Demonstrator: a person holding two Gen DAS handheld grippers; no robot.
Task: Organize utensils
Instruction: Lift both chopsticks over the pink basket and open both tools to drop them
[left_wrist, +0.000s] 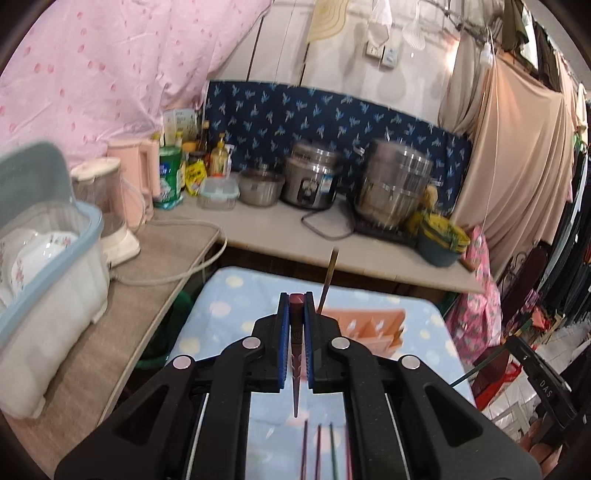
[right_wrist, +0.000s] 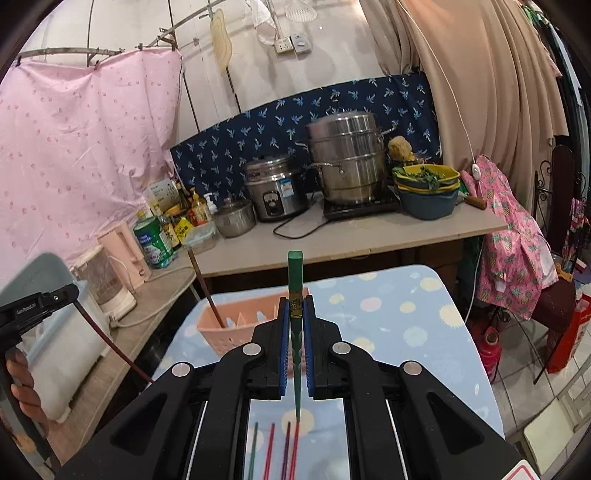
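My left gripper (left_wrist: 296, 301) is shut on a dark red chopstick (left_wrist: 296, 332) and holds it above the small table. My right gripper (right_wrist: 296, 304) is shut on a green chopstick (right_wrist: 295, 280), held upright above the same table. A pink slotted utensil holder (right_wrist: 236, 325) stands on the table ahead; it also shows in the left wrist view (left_wrist: 373, 325). One brown chopstick (right_wrist: 205, 288) stands in it, also seen in the left wrist view (left_wrist: 328, 277). Several loose chopsticks (right_wrist: 273, 450) lie on the table under the grippers, and in the left wrist view (left_wrist: 317, 450).
The table has a light blue dotted cloth (right_wrist: 399, 314). A counter (right_wrist: 332, 240) behind holds a rice cooker (right_wrist: 275, 192), a steel steamer pot (right_wrist: 347, 158), bowls and bottles. A dish rack (left_wrist: 44, 258) and a blender (left_wrist: 107, 206) stand on the left counter.
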